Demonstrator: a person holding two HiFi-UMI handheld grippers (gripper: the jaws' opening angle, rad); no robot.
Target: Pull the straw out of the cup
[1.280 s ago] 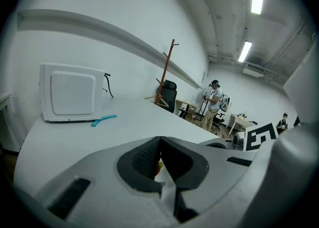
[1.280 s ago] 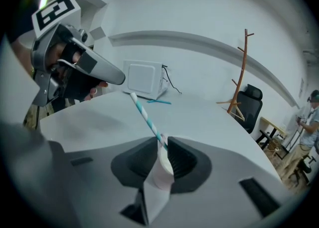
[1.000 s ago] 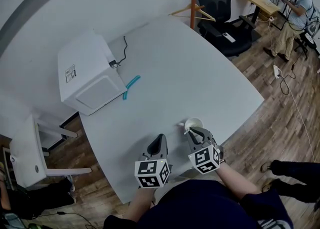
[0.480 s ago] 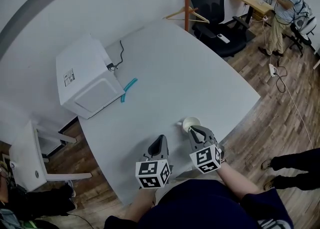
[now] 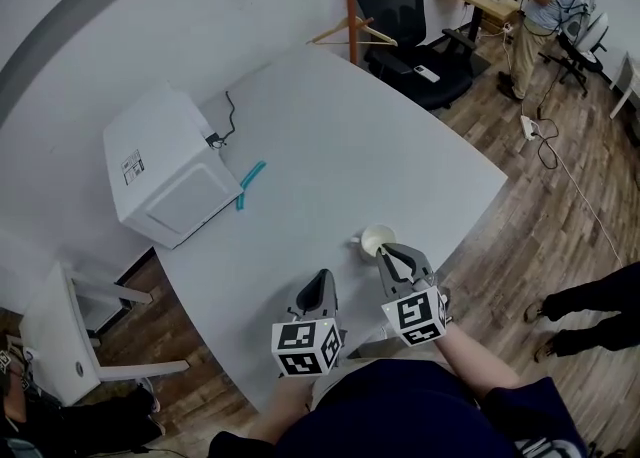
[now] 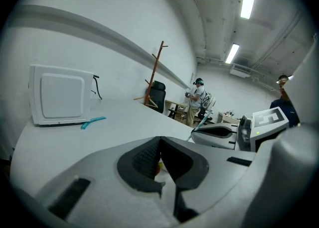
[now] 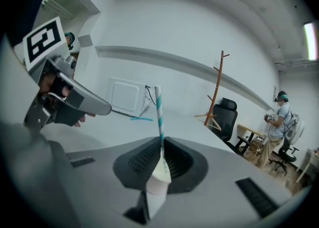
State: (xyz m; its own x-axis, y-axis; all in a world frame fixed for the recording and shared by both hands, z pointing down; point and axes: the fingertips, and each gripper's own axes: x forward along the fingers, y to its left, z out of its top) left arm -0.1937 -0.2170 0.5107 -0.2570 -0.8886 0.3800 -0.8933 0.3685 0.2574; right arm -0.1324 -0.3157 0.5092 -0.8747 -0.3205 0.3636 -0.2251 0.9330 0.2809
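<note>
Two grippers work over the white table (image 5: 340,136). We see the right gripper (image 5: 392,254) clenched on the teal-striped straw (image 7: 159,112), which stands upright in the paper cup (image 5: 377,240) near the table's front edge. The left gripper (image 6: 159,158), just beside it, has its jaws pressed together on nothing.

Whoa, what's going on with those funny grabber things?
A person holds a gripper in each hand over a white table. The right gripper is shut on the striped straw, which stands in a small white paper cup, ready to be pulled out. The left gripper is shut on nothing and hangs beside it.
</note>
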